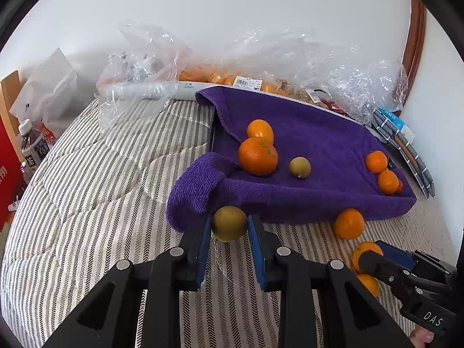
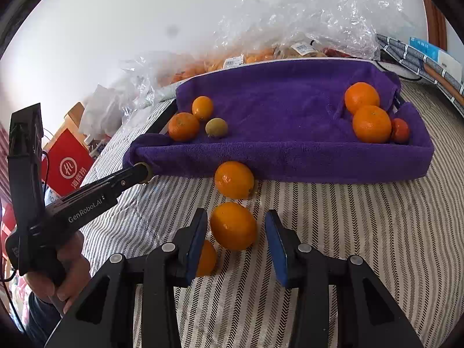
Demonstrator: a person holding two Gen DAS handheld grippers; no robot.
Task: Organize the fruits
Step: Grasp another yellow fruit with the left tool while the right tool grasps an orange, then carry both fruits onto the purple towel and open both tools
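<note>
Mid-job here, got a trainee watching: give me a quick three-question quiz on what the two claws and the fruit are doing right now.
1. True or false: the left claw is shut on a brownish-green fruit.
2. The orange between the right claw fingers is: A) gripped B) not yet gripped C) in the tray.
3. How many brownish-green fruits lie in the purple towel-lined tray?

Key: 1 true; 2 B; 3 one.

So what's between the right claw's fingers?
An orange, seen in the right wrist view. The right claw is open around it, blue pads not yet squeezing.
</note>
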